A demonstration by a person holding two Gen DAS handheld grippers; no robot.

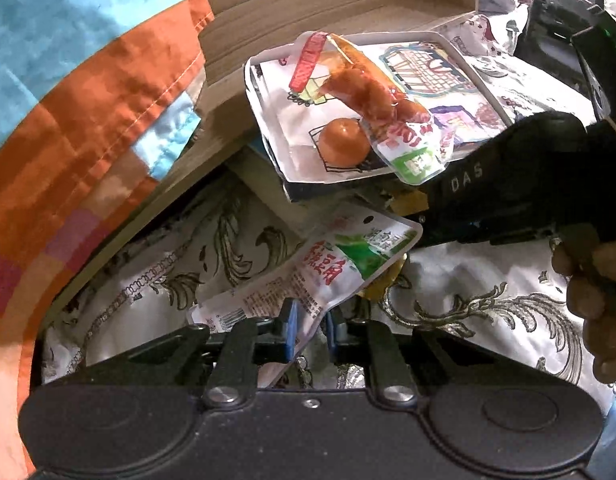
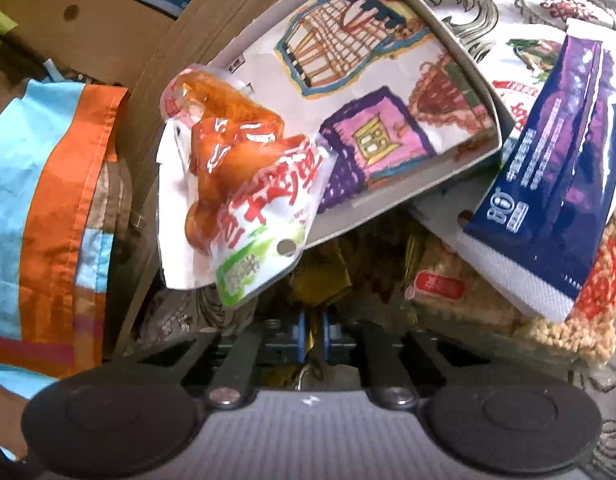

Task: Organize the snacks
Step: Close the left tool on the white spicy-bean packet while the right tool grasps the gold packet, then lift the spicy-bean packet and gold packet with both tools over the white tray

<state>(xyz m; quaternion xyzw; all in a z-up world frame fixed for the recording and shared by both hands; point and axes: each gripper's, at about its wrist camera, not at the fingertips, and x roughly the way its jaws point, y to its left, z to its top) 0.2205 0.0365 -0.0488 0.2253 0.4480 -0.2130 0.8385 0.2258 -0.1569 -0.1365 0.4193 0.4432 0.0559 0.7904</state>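
Observation:
My left gripper (image 1: 310, 322) is shut on the lower edge of a white and green snack packet (image 1: 332, 264) with red characters, which hangs just above the patterned cloth. Beyond it a white tray (image 1: 388, 35) lined with a drawn-on paper holds an orange ball (image 1: 343, 142) and a clear packet of reddish meat (image 1: 368, 94). The right gripper's black body (image 1: 508, 176) reaches in from the right, below the tray. In the right wrist view my right gripper (image 2: 314, 334) is shut on a gold wrapper (image 2: 314, 280). The meat packet (image 2: 236, 184) overhangs the tray (image 2: 408, 194).
A blue and purple packet (image 2: 548, 184) lies on a bag of puffed rice cakes (image 2: 468, 296) at the right. Orange and blue fabric (image 1: 76, 80) fills the left side. A brown cardboard edge (image 1: 308, 4) runs behind the tray. A hand (image 1: 592, 280) grips the right handle.

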